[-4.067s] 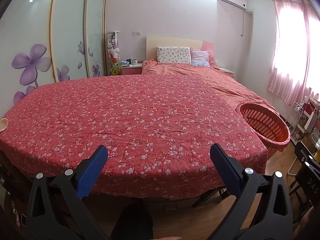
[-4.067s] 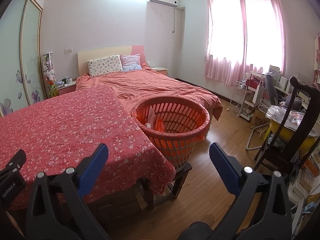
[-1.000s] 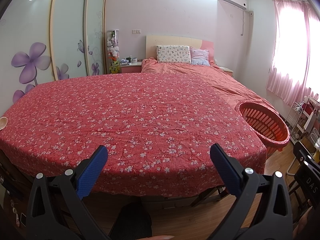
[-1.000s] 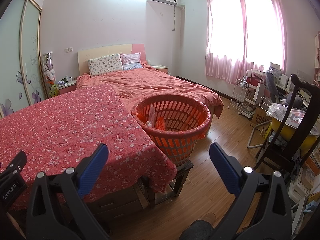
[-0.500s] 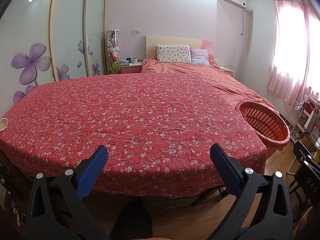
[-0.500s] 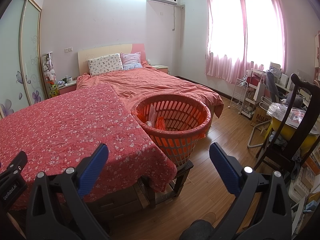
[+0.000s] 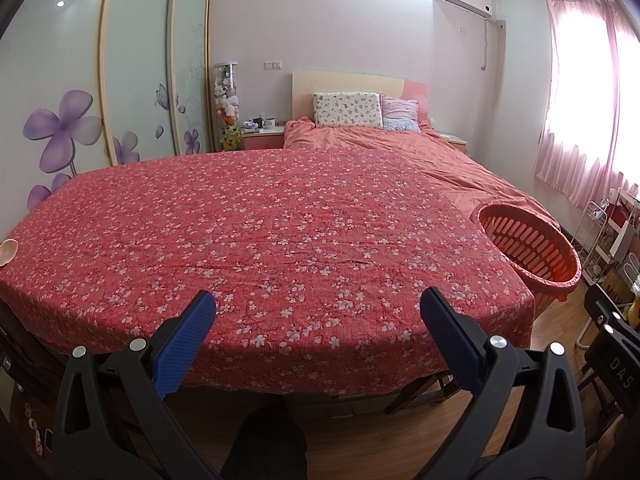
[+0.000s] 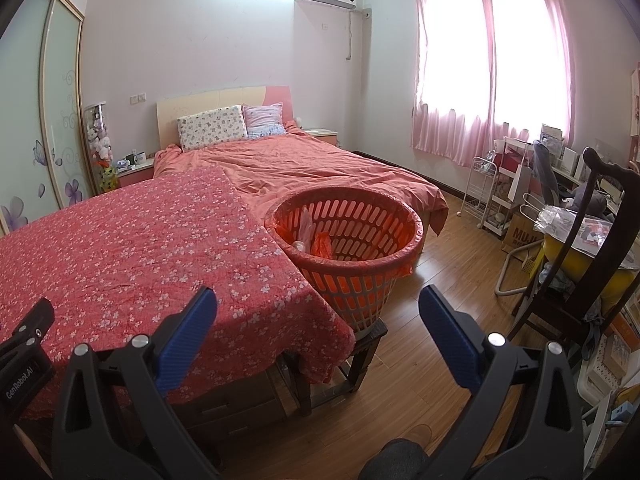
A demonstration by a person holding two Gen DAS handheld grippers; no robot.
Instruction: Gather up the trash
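Observation:
An orange slotted basket [image 8: 360,272] stands on a low stool at the right end of a table under a red floral cloth [image 8: 132,252]. Inside it lie a clear plastic bottle [image 8: 303,228] and an orange wrapper [image 8: 322,245]. My right gripper [image 8: 318,320] hangs open and empty in front of the basket, short of it. My left gripper [image 7: 318,322] is open and empty before the cloth's [image 7: 260,248] near edge. The basket [image 7: 528,248] shows at the far right in the left wrist view. A pale shell-like object [image 7: 8,249] sits at the cloth's left edge.
A bed [image 8: 312,164] with an orange duvet lies behind the table. A dark wooden chair [image 8: 592,256], a yellow tub and a cluttered white trolley [image 8: 496,188] crowd the right side. Wood floor [image 8: 444,280] lies open between basket and chair. Wardrobe doors [image 7: 132,80] line the left wall.
Almost nothing has moved. Both views drift only slightly, and both grippers stay open and empty.

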